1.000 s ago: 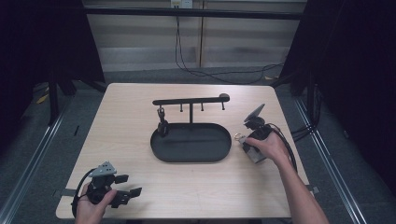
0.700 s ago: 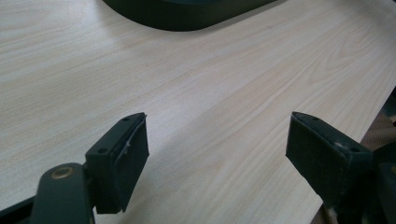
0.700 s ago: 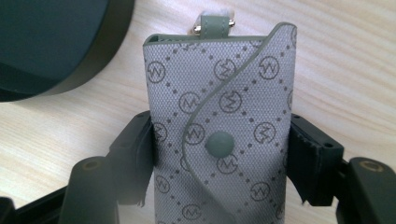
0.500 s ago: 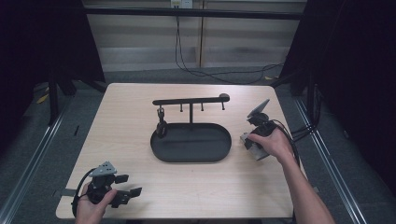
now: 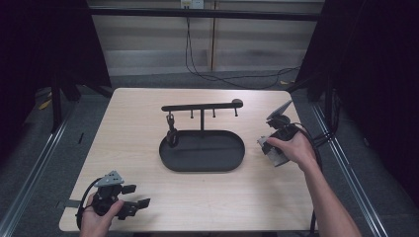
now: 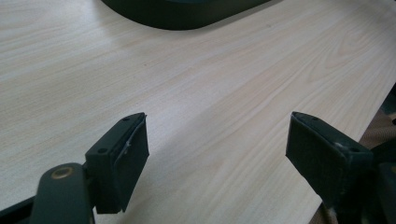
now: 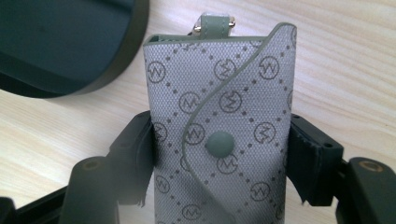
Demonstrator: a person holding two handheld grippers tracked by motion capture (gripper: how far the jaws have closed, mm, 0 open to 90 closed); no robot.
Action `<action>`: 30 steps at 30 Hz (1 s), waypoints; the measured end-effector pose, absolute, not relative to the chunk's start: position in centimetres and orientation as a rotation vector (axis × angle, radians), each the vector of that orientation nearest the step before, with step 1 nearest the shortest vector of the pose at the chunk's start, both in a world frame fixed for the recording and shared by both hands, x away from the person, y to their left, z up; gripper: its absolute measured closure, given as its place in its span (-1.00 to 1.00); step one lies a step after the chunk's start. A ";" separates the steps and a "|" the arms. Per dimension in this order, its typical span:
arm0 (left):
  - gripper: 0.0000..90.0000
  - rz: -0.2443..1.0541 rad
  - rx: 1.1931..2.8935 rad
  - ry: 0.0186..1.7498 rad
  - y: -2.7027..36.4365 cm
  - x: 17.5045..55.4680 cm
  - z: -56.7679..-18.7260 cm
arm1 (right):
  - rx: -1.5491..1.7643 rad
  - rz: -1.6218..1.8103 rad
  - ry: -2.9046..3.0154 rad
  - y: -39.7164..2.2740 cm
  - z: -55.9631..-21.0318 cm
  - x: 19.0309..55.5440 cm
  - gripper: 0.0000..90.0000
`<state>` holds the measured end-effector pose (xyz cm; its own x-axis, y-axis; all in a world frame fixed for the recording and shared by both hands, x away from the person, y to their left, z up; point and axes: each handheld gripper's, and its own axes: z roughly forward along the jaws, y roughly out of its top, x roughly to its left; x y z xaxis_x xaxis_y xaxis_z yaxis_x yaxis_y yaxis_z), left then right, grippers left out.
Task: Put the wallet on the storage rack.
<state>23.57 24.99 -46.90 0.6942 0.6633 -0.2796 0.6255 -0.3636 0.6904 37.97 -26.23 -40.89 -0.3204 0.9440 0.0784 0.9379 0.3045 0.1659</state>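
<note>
Lifted a little off the tabletop (image 5: 148,113) since a second ago: right gripper (image 7: 219,154) and the grey patterned key pouch (image 7: 224,112) clamped between its fingers (image 7: 135,158). Gripped at both side edges, snap flap facing the camera, metal ring end pointing away toward the wood. Held just right of the black oval tray (image 5: 201,150), apart from its rim, seen from above at the right hand (image 5: 291,148). Rising behind the tray, a black hook rack (image 5: 202,106), one small dark item hanging from its left hook. Unmoved near the front left corner: left gripper (image 6: 217,154), fingers (image 6: 123,158) spread wide apart over bare wood, nothing between them.
</note>
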 end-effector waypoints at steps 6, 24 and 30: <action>-0.53 0.059 2.098 0.971 24.9 23.5 -46.8 | 1.813 0.294 2.506 -26.5 -39.7 38.0 -0.28; -0.53 0.077 2.066 0.934 25.0 23.2 -46.3 | 1.802 0.431 2.499 -24.9 -36.8 38.2 -0.27; -0.53 0.079 2.072 0.932 24.9 23.2 -46.3 | 1.830 0.523 2.499 -24.4 -36.6 38.5 -0.27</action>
<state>23.19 24.92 -46.32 0.7215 0.6415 -0.2604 0.5882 -0.3695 0.7194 38.45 -24.35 -36.61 -0.3215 0.9270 0.1934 0.9268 0.2661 0.2651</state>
